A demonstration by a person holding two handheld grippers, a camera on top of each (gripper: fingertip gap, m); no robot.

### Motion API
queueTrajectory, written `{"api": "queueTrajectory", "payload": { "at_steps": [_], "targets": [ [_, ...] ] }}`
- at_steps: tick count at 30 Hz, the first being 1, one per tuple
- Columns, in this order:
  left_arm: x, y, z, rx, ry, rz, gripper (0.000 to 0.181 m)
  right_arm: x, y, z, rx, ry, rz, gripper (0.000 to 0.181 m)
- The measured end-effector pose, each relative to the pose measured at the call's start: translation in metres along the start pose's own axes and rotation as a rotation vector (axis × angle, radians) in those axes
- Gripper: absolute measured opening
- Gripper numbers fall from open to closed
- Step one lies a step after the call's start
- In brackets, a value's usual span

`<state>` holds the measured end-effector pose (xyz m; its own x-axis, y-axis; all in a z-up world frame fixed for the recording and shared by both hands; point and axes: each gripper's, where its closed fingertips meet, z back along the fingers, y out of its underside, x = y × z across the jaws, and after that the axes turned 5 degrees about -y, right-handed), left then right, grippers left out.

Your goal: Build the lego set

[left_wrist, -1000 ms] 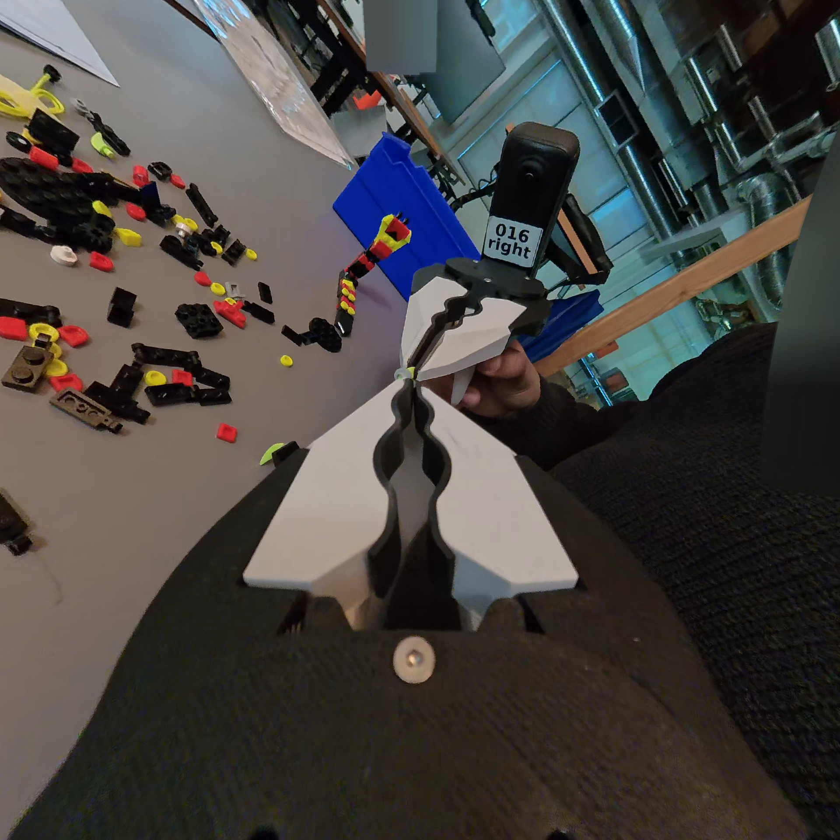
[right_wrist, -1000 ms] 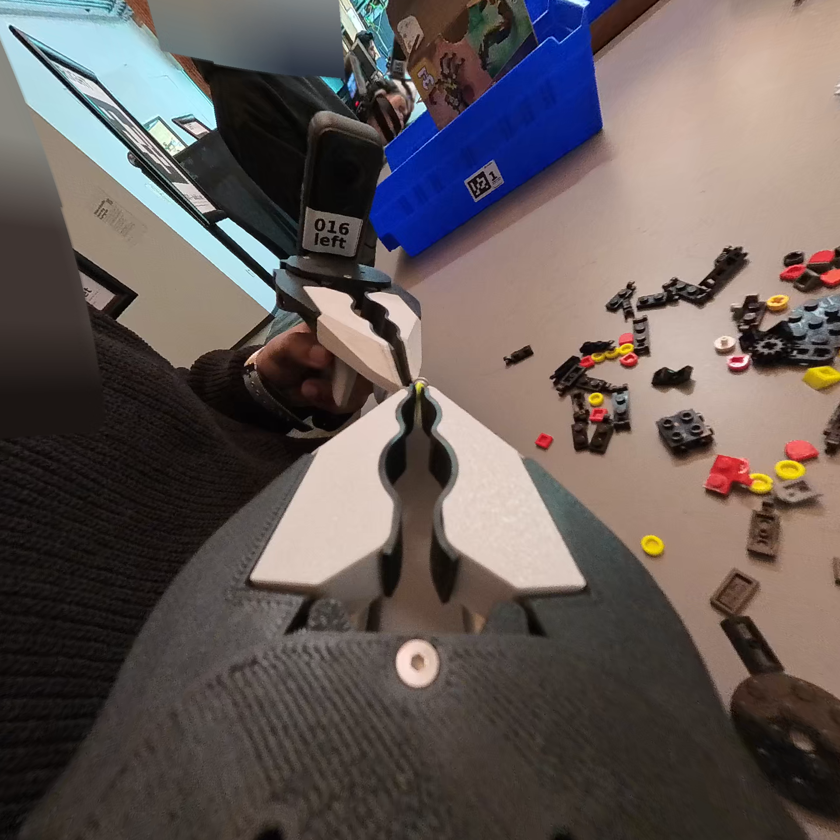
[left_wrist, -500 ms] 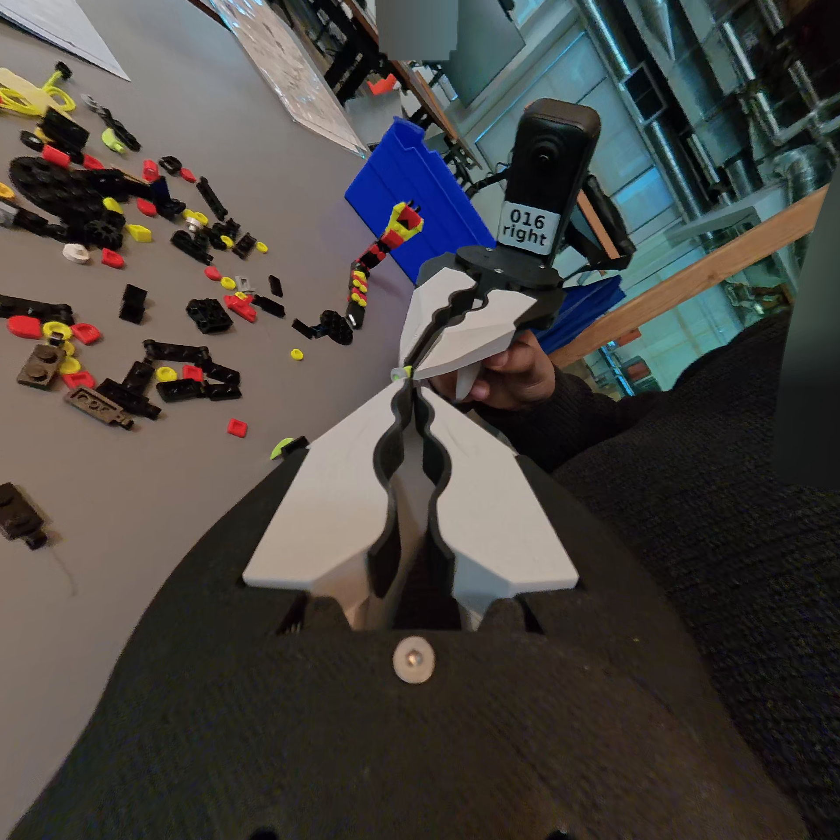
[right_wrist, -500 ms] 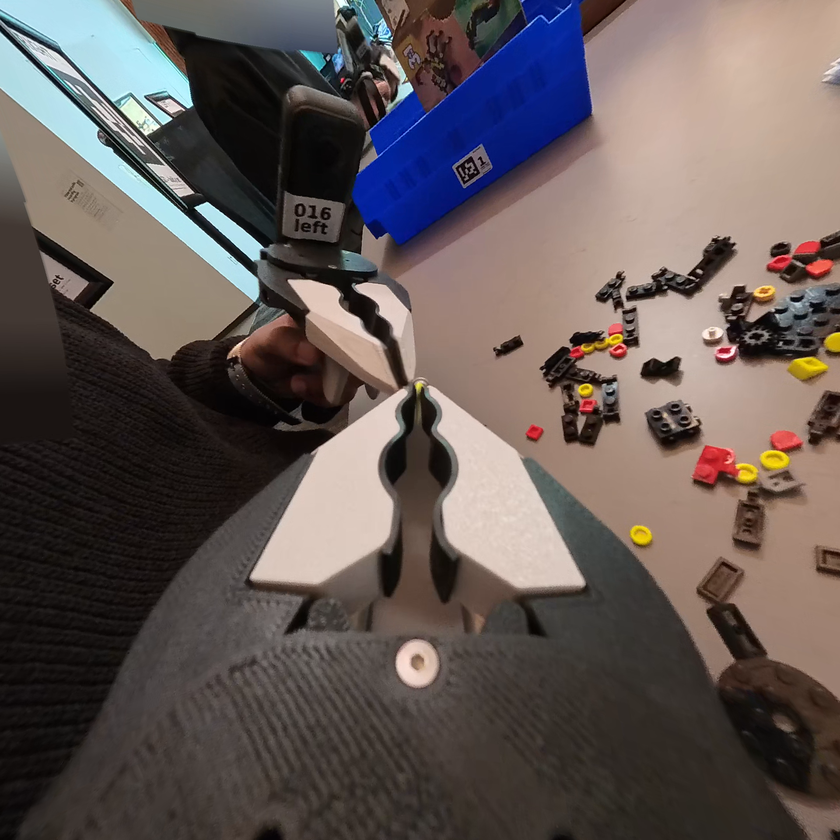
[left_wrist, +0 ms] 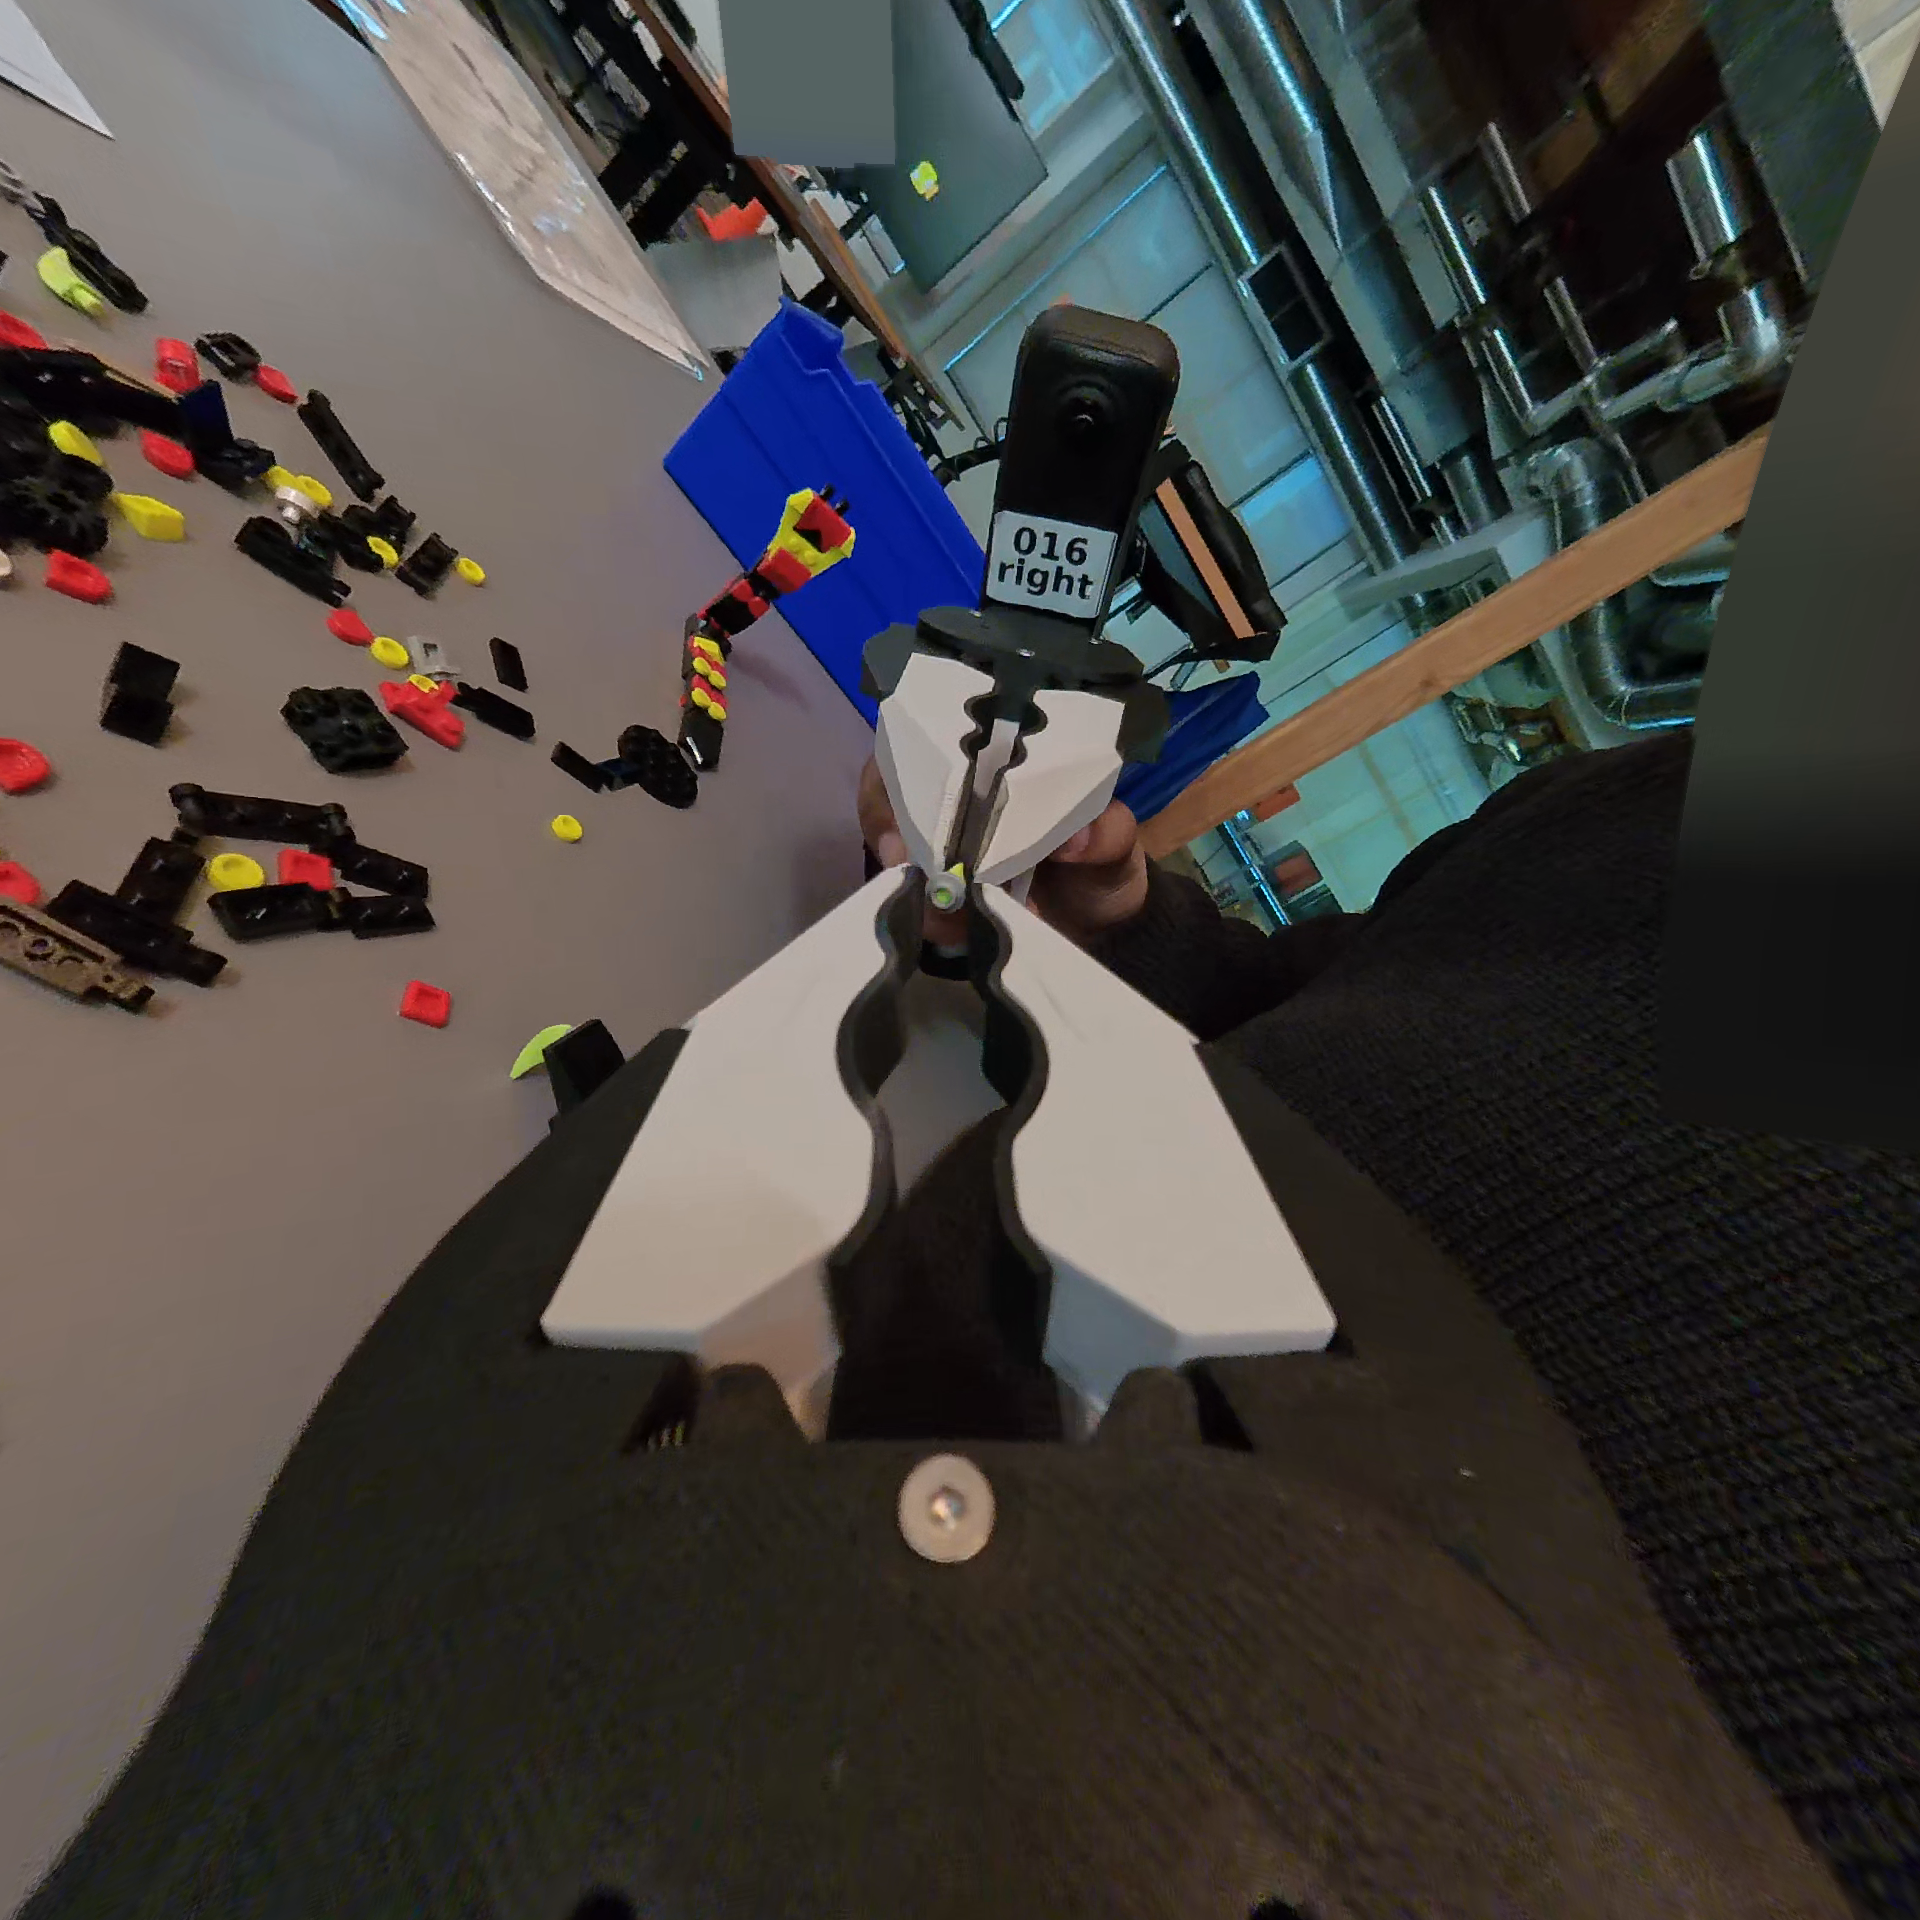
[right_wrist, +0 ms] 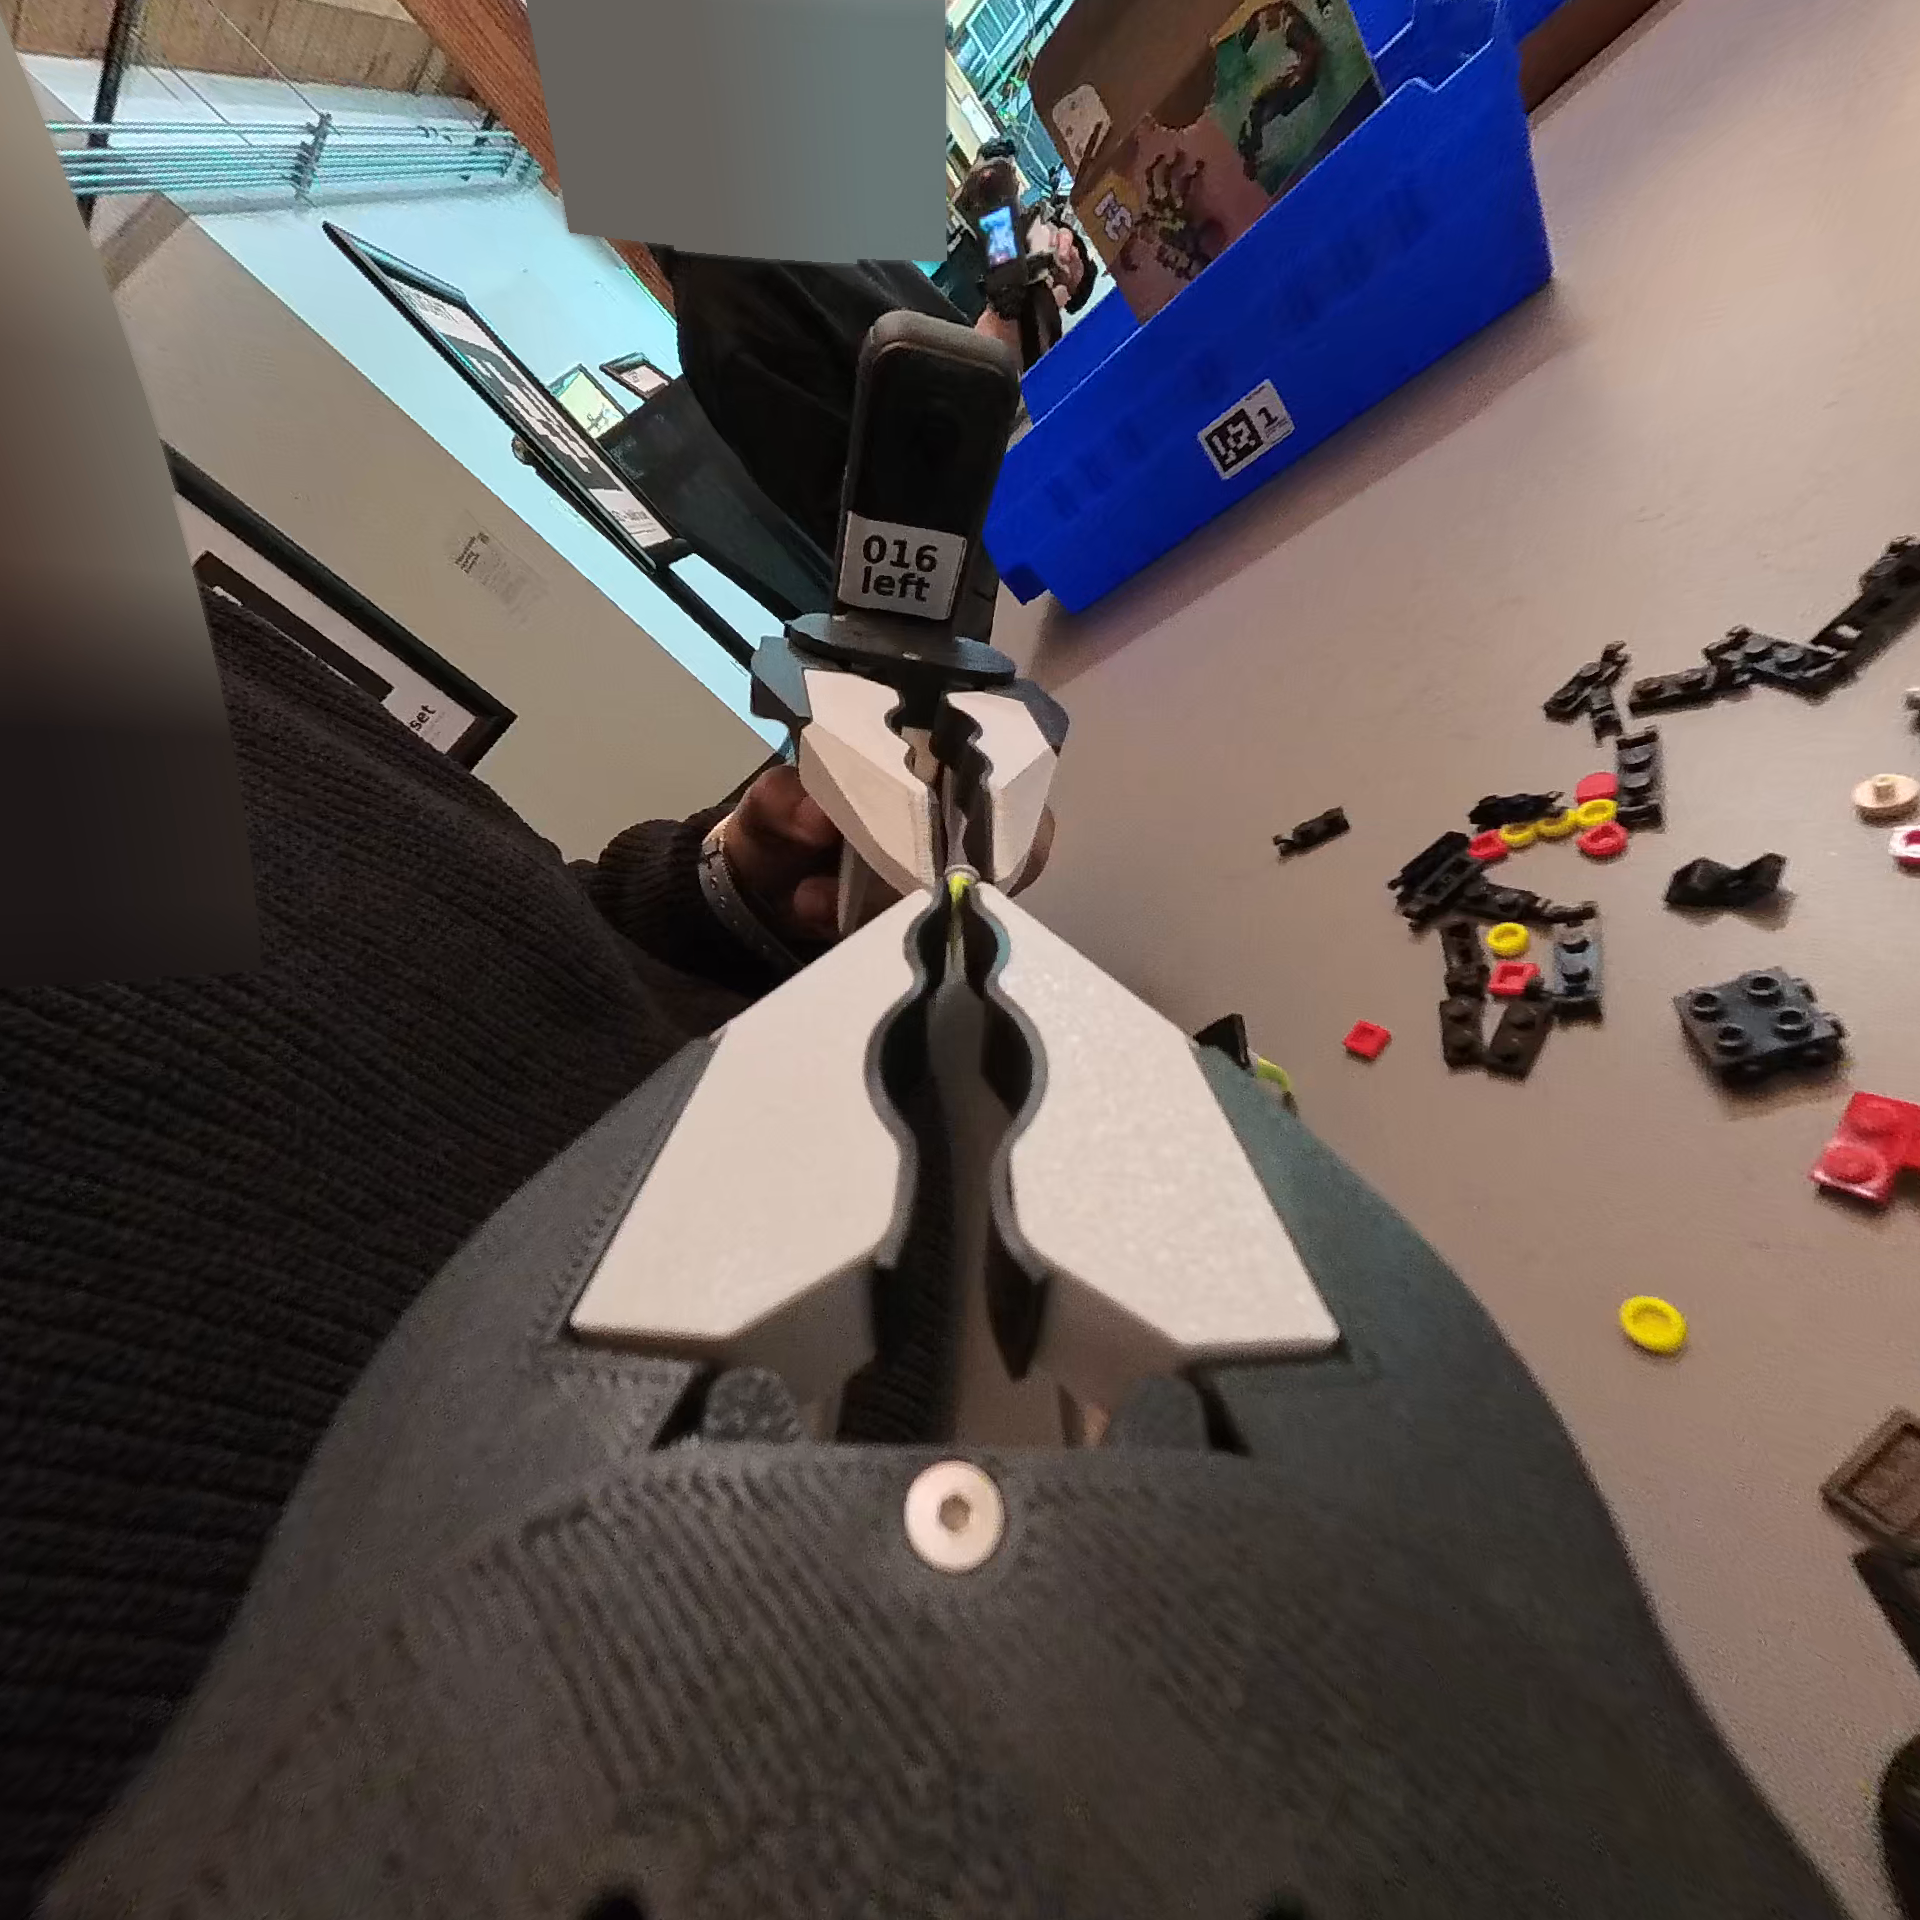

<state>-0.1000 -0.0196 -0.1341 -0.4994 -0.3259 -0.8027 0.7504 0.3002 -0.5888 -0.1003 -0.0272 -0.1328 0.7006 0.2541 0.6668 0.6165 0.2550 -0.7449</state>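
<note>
Both grippers lifted higher off desk (left_wrist: 312, 1195) over last second, tips now squarely opposed. Left gripper (left_wrist: 940, 902) fingers grasping small lime piece (left_wrist: 943, 891); right gripper (right_wrist: 956, 904) fingers clenched on thin lime piece (right_wrist: 954, 914). Mating likely underway.

1. The left hand-held gripper (left_wrist: 940, 894) is seen raised above the desk (left_wrist: 260, 1195), its white fingers (left_wrist: 769, 1122) brought close at the tips around a small yellow-green piece (left_wrist: 943, 891).
2. The right hand-held gripper (left_wrist: 961, 868) is pointed back toward it, tip to tip, with its jaws nearly closed on the same piece.
3. A hand (left_wrist: 1091, 862) in a dark knitted sleeve (left_wrist: 1558, 1039) is wrapped around the right gripper's handle.
4. Loose black, red and yellow bricks (left_wrist: 260, 665) are scattered on the grey desk at left.
5. A part-built red, yellow and black chain (left_wrist: 748, 613) is lying just in front of a blue bin (left_wrist: 821, 468).
</note>
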Motion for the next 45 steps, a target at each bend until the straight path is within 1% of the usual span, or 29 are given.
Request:
{"api": "queueTrajectory", "payload": {
  "at_steps": [3, 6, 10, 16, 19, 28, 29, 31, 32, 33, 35, 36, 37, 38, 40, 41, 43, 45],
  "targets": [
    [0.0, -0.003, 0.001, -0.016, 0.003, 0.006, 0.004, 0.0, -0.004, 0.001, -0.032, 0.002, 0.01, 0.001],
    [0.001, -0.008, 0.005, -0.049, 0.01, 0.027, 0.004, 0.0, -0.01, 0.004, -0.067, -0.003, 0.009, 0.009],
    [0.001, -0.009, 0.006, -0.053, 0.016, 0.039, 0.004, -0.001, -0.01, 0.004, -0.056, 0.015, 0.041, 0.012],
    [0.0, -0.008, 0.003, -0.049, 0.022, 0.052, 0.004, -0.001, -0.006, 0.0, -0.003, 0.08, 0.141, 0.005],
    [-0.001, -0.006, 0.002, -0.042, 0.022, 0.046, 0.004, -0.001, -0.005, -0.001, 0.001, 0.08, 0.142, 0.002],
    [-0.001, -0.007, 0.001, -0.05, 0.019, 0.043, 0.005, -0.001, -0.006, 0.0, 0.006, 0.092, 0.132, 0.0],
    [0.0, -0.008, 0.001, -0.053, 0.009, 0.045, 0.009, -0.003, -0.009, 0.003, -0.006, 0.108, 0.138, 0.0],
    [0.007, -0.009, 0.002, -0.056, -0.043, 0.034, 0.03, -0.011, -0.017, 0.015, -0.04, 0.161, 0.146, 0.0],
    [0.014, -0.007, 0.002, -0.043, -0.107, 0.008, 0.039, -0.017, -0.021, 0.023, -0.049, 0.2, 0.149, 0.0],
    [0.028, -0.003, 0.002, -0.015, -0.23, -0.038, 0.042, -0.023, -0.023, 0.03, -0.055, 0.232, 0.152, 0.0],
    [0.058, 0.009, 0.006, 0.073, -0.521, -0.157, 0.041, -0.028, -0.028, 0.039, -0.079, 0.263, 0.149, 0.0],
    [0.066, 0.014, 0.008, 0.109, -0.62, -0.208, 0.042, -0.03, -0.029, 0.042, -0.091, 0.271, 0.145, 0.0],
    [0.069, 0.019, 0.007, 0.135, -0.671, -0.246, 0.042, -0.031, -0.029, 0.042, -0.094, 0.276, 0.142, 0.0],
    [0.069, 0.024, 0.003, 0.157, -0.687, -0.264, 0.042, -0.032, -0.028, 0.042, -0.088, 0.283, 0.141, 0.0],
    [0.066, 0.035, -0.006, 0.198, -0.669, -0.293, 0.043, -0.035, -0.023, 0.04, -0.059, 0.3, 0.152, 0.0],
    [0.068, 0.039, -0.009, 0.22, -0.691, -0.328, 0.043, -0.037, -0.02, 0.039, -0.041, 0.311, 0.161, 0.0],
    [0.075, 0.039, -0.008, 0.242, -0.782, -0.416, 0.043, -0.044, -0.016, 0.04, -0.014, 0.354, 0.179, 0.0],
    [0.076, 0.034, -0.007, 0.215, -0.838, -0.453, 0.039, -0.046, -0.014, 0.04, -0.002, 0.36, 0.176, 0.0]
  ]
}}
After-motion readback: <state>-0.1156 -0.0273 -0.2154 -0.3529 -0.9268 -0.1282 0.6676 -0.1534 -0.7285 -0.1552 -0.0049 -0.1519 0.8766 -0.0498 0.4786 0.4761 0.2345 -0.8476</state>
